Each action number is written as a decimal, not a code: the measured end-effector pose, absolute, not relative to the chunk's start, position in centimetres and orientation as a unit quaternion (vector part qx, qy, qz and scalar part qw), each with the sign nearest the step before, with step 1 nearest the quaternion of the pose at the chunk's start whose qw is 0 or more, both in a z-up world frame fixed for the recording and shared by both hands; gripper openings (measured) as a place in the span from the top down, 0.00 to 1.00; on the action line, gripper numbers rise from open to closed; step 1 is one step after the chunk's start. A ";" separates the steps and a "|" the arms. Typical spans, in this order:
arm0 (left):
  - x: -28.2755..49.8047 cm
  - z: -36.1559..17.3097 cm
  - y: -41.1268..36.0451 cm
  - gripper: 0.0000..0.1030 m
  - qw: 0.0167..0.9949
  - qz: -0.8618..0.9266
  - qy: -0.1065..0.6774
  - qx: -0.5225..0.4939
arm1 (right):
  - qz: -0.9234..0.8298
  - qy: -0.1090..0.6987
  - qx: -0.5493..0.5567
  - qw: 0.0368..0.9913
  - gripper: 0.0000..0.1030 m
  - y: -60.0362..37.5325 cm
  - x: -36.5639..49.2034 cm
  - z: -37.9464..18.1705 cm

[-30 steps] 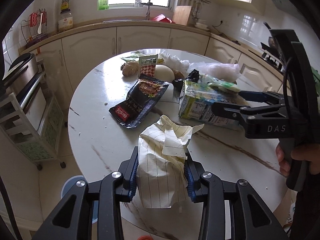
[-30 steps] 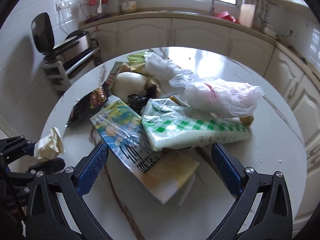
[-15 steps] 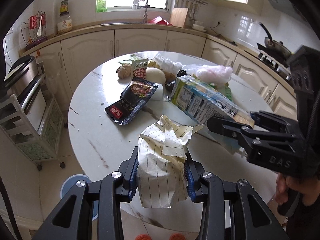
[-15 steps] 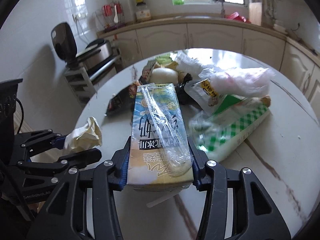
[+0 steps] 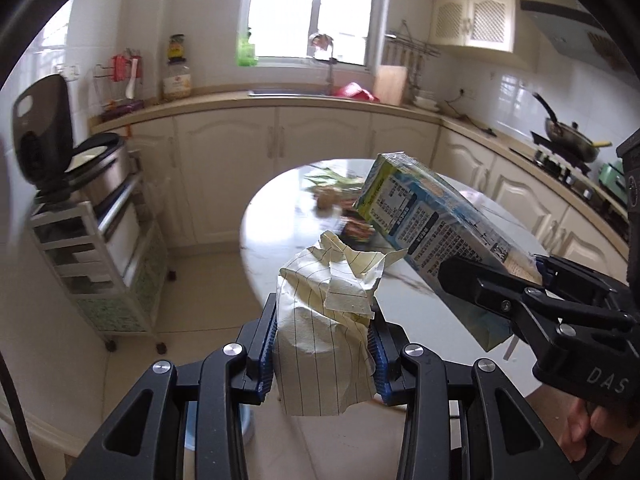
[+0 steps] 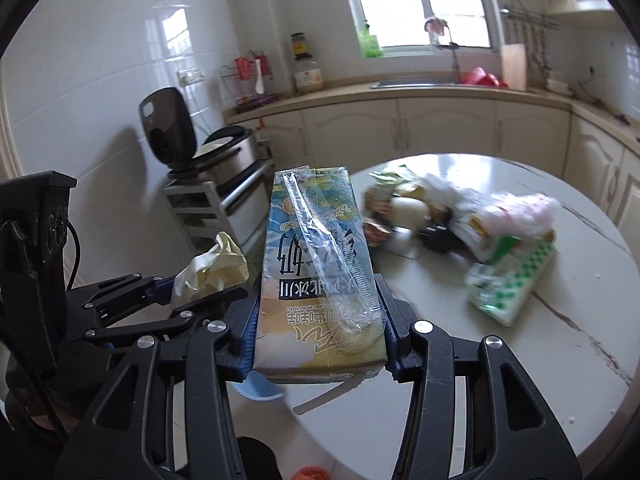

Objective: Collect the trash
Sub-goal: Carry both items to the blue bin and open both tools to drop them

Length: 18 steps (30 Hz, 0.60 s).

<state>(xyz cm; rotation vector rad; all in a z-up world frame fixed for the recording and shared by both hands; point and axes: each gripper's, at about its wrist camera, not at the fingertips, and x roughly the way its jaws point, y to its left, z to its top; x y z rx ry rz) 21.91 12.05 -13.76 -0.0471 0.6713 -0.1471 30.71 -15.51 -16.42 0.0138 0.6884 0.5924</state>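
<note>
The left gripper is pinching a crumpled sheet of lined paper between its blue pads, holding it out past the near edge of the round marble table, above the tiled floor. The right gripper has just been closing its jaws, and they are now clamping a milk carton by its sides, lifted clear of the tabletop.

The left wrist view is showing the carton's printed side panel and a hand gripping the right tool's handle; the stove with a pan is showing only here. The right wrist view is showing the carton's top face with its plastic-wrapped straw, and the remaining pile of wrappers and bags lying on the far half of the table, blurred.

Between the table's edge and the wheeled shelf cart carrying a rice cooker, bare floor is lying open. A blue round object is peeking out on the floor below the grippers; I cannot tell what it is.
</note>
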 end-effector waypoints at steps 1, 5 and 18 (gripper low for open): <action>21.4 -13.8 13.6 0.66 0.943 -0.055 0.327 -0.024 | 0.296 0.330 0.002 0.896 0.55 -13.9 30.6 -16.4; 19.7 -15.5 19.1 0.66 0.940 0.003 0.339 -0.033 | 0.334 0.342 -0.023 0.878 0.55 -7.2 30.7 -17.7; 21.7 -31.1 29.9 0.65 0.854 0.111 0.500 -0.091 | 0.345 0.468 -0.114 0.805 0.55 8.0 34.8 -32.4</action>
